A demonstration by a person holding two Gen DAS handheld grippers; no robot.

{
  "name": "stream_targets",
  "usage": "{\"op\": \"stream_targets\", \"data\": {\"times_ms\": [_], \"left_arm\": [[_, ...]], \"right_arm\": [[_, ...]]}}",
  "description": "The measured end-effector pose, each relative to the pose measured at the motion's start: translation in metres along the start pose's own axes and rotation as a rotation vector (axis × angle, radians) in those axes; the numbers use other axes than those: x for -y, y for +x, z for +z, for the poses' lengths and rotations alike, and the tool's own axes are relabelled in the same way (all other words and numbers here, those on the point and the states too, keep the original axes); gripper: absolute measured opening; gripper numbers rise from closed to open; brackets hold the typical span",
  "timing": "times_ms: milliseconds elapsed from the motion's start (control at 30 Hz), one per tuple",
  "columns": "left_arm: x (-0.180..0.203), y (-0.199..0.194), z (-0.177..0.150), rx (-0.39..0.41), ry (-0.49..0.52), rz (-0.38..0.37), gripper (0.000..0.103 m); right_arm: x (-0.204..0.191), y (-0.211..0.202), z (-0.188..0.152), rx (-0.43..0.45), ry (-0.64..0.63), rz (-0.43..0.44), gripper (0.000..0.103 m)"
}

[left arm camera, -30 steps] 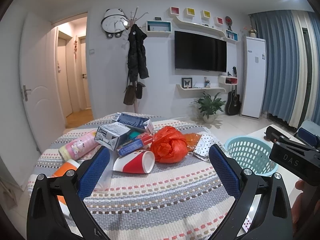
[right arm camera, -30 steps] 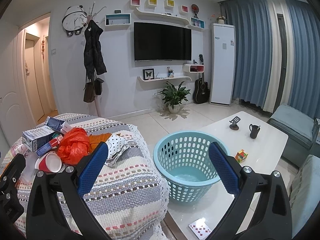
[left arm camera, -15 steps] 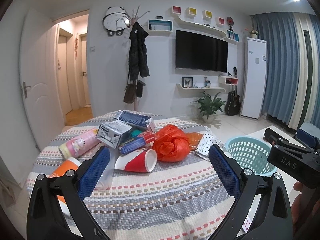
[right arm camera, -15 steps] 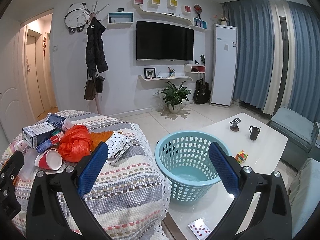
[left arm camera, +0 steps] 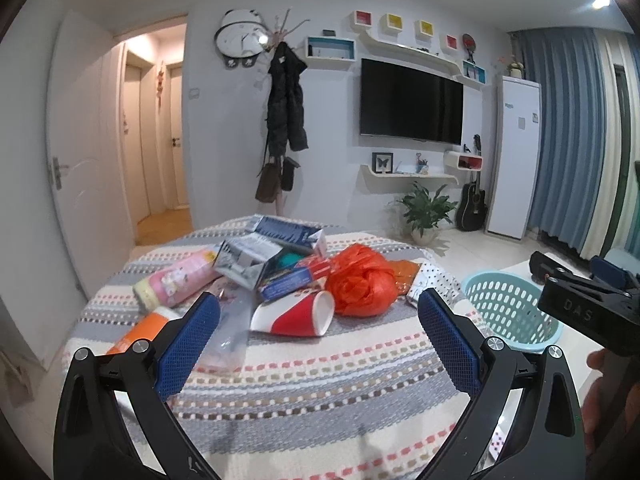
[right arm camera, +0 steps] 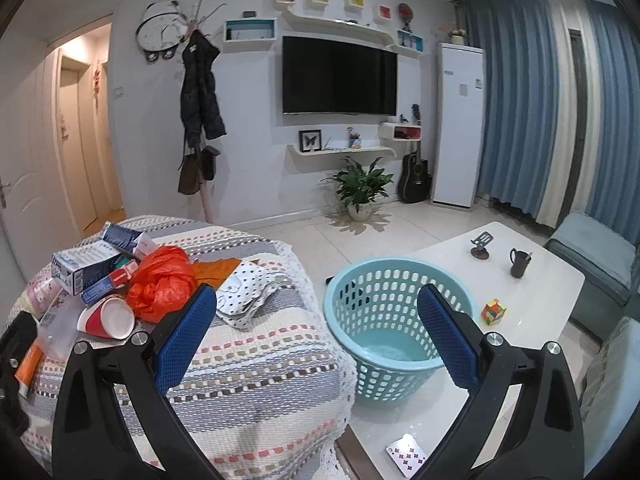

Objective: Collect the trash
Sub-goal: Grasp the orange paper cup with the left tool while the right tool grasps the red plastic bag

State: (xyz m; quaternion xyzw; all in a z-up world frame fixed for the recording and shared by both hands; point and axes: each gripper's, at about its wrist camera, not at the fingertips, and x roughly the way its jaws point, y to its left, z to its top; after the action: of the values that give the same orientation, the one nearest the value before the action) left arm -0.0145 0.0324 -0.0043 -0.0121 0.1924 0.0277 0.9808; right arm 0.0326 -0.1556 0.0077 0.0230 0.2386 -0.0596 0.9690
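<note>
A heap of trash lies on a striped woven cover (left arm camera: 304, 392): a red-and-white paper cup (left arm camera: 294, 314) on its side, a crumpled orange plastic bag (left arm camera: 360, 280), several cardboard boxes (left arm camera: 248, 256), a pink bottle (left arm camera: 176, 284), an orange tube (left arm camera: 140, 330) and a dotted wrapper (right arm camera: 248, 292). A light-blue plastic basket (right arm camera: 394, 320) stands empty on the white table to the right. My left gripper (left arm camera: 318, 338) hangs open in front of the heap, holding nothing. My right gripper (right arm camera: 316, 332) is open between the cover's edge and the basket, also holding nothing.
On the white low table (right arm camera: 536, 312) sit a colour cube (right arm camera: 494, 311), a dark mug (right arm camera: 519, 262), a phone stand (right arm camera: 482, 244) and a playing card (right arm camera: 404, 458). A blue sofa (right arm camera: 596, 256) is at the right. A potted plant (right arm camera: 360, 192) and guitar stand by the far wall.
Both views have shifted slightly, the trash heap sitting a little closer and higher in the left wrist view. Both grippers stay open and hold nothing.
</note>
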Motion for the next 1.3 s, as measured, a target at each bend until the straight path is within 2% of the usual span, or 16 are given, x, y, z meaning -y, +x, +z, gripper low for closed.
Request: {"op": "stream_targets", "data": {"times_ms": [133,233,333,400,500,733,833,900,1033,1167,1300], "left_arm": [[-0.035,-0.004,-0.003,-0.025,-0.036,0.053,0.096],[-0.079,-0.005,-0.006,-0.046,-0.054,0.141,0.096],[-0.128,-0.005,-0.012,-0.085,-0.116,0.190,0.096],[-0.155,-0.001,-0.016,-0.129,-0.158,0.189,0.096],[-0.179,0.012,-0.026,-0.209,-0.187,0.122,0.096],[-0.194,0.042,-0.049,-0.334,-0.217,0.057,0.095],[-0.193,0.054,-0.057,-0.383,-0.257,0.001,0.091],[-0.188,0.059,-0.059,-0.402,-0.264,-0.027,0.085],[-0.174,0.066,-0.061,-0.404,-0.220,-0.002,0.079],[-0.175,0.067,-0.058,-0.392,-0.251,-0.023,0.077],[-0.176,0.065,-0.056,-0.370,-0.273,-0.025,0.075]], "right_arm": [[-0.013,-0.004,-0.002,0.024,-0.037,0.009,0.094],[-0.026,-0.004,-0.005,0.026,-0.087,0.030,0.087],[-0.034,-0.003,-0.007,0.022,-0.109,0.051,0.086],[-0.040,-0.001,-0.008,0.016,-0.118,0.060,0.086],[-0.046,0.001,-0.008,0.005,-0.124,0.076,0.086],[-0.055,0.004,-0.012,-0.006,-0.151,0.075,0.086],[-0.057,0.006,-0.013,-0.011,-0.153,0.073,0.086],[-0.058,0.009,-0.013,-0.018,-0.157,0.073,0.086],[-0.062,0.017,-0.018,-0.041,-0.162,0.083,0.086],[-0.065,0.026,-0.021,-0.060,-0.169,0.096,0.086],[-0.060,0.046,-0.024,-0.124,-0.138,0.146,0.086]]}}
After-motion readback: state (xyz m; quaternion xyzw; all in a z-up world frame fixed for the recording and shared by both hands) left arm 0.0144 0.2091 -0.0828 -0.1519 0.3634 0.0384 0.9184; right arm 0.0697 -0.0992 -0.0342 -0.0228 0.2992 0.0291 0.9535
